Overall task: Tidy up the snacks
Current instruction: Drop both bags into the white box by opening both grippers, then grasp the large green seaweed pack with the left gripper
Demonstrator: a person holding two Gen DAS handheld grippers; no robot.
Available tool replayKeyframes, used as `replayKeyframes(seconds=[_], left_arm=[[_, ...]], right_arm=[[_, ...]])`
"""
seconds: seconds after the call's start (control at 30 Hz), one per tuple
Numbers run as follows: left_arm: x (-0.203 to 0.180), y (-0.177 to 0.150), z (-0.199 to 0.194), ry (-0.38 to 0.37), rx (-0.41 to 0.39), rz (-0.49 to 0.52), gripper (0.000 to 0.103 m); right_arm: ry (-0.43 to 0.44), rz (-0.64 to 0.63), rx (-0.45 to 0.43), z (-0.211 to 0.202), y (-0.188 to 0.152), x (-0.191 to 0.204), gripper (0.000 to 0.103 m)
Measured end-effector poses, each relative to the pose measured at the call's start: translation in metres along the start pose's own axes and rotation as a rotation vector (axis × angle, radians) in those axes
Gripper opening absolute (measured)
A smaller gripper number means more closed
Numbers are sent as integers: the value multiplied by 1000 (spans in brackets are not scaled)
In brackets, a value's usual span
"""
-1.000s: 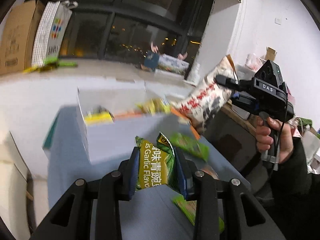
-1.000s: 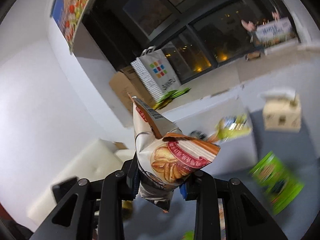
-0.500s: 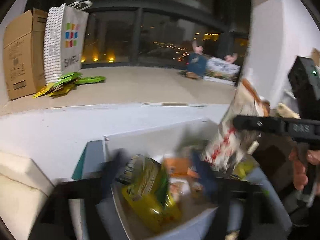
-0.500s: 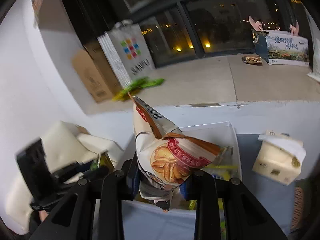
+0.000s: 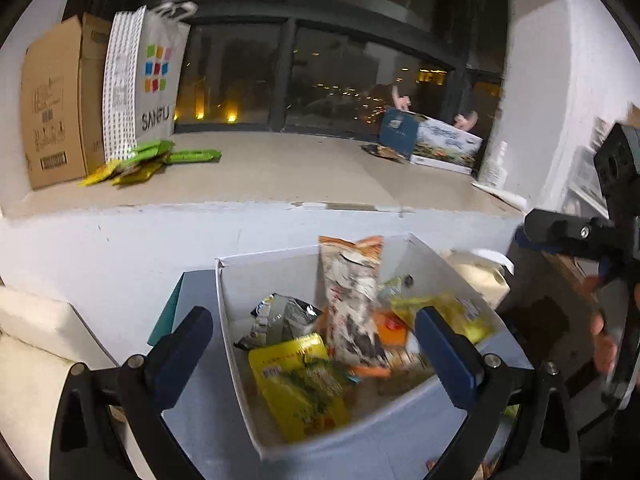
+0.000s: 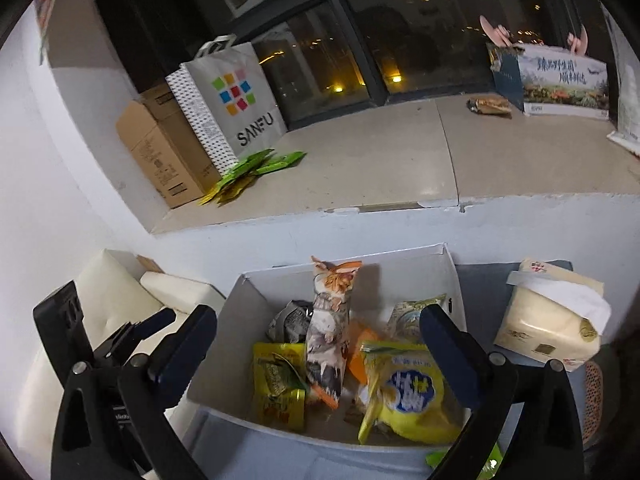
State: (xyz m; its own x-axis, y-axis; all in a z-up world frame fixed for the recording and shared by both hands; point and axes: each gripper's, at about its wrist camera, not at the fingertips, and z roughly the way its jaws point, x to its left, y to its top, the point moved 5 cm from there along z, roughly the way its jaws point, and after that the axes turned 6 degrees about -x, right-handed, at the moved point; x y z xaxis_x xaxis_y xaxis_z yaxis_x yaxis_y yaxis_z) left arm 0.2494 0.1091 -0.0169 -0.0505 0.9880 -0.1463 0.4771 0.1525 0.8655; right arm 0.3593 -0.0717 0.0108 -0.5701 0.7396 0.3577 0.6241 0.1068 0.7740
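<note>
A white cardboard box on a grey-blue table holds several snack packs. A white and orange chip bag stands upright in its middle. A yellow-green pea pack lies at the box's near left. A yellow pack with a blue label lies at the right. My left gripper is open and empty above the box. My right gripper is open and empty above the box too; its body shows in the left wrist view.
A tissue pack sits right of the box. Behind is a stone window ledge with a SANFU paper bag, a cardboard carton, green sachets and a printed box. A cream cushion lies at the left.
Both grippers moved over the white box and opened. The pea pack left my left gripper and the chip bag left my right gripper; both now rest in the box.
</note>
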Motion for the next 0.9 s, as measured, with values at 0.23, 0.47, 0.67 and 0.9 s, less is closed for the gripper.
replayKeyframes(seconds=[0.23, 0.47, 0.67, 0.9], left_arm=[[-34, -30, -66, -61, -24, 45, 103], [-71, -99, -95, -134, 90, 32, 103], [-123, -177, -90, -210, 291, 39, 103], [-169, -218, -69, -198, 446, 84, 103]], right_arm=[[32, -119, 0, -76, -35, 21, 103], [7, -121, -58, -152, -93, 15, 103], [-39, -28, -117, -198, -152, -11, 103], [-77, 92, -135, -224, -202, -39, 103]])
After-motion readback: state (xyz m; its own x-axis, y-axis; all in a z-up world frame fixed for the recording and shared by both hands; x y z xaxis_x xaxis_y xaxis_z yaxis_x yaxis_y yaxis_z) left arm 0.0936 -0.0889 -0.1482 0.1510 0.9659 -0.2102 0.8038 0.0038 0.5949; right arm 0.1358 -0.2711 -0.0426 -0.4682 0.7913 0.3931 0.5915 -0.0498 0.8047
